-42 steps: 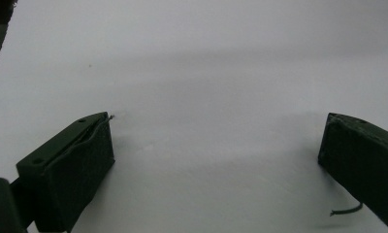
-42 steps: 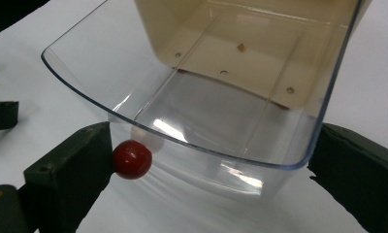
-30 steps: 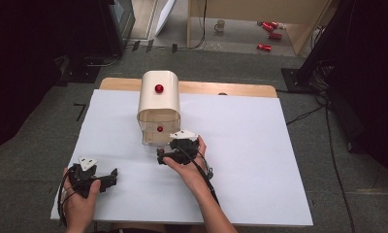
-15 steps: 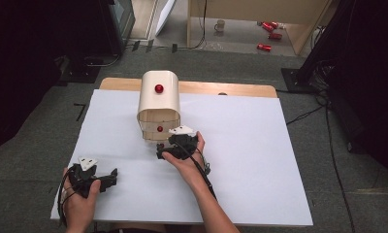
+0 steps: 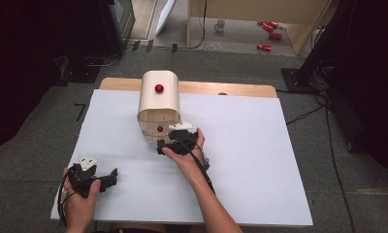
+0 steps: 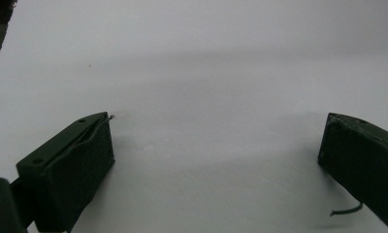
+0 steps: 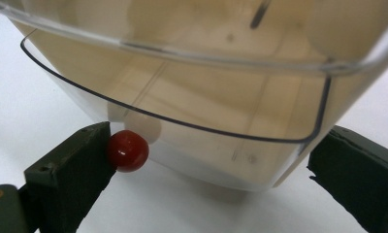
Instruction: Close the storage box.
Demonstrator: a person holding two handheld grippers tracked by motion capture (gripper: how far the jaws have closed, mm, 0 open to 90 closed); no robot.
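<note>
Two grippers are working over the white worktop (image 5: 260,160), and the right gripper (image 5: 175,141) is the one doing the job. It is sitting right up against the front of the bread box (image 5: 158,99), a cream box with a rounded top and a clear roll-up door (image 7: 182,87). Its jaws are spread wide, gripping nothing. In the right gripper view the door's red knob (image 7: 128,150) is lying just inside the left jaw, touching its pad, while the other jaw is standing well off past the door's far corner. So the knob is lying off-centre in the gap, hard to one side; to my eye, the jaws are needing to slide across or simply close in on it. A second red knob (image 5: 159,88) is showing on top of the box. Nothing inside the box is readable through the door.

Near the worktop's front left corner, the left gripper (image 5: 96,177) is resting, jaws released, nothing between them but bare white surface.
</note>
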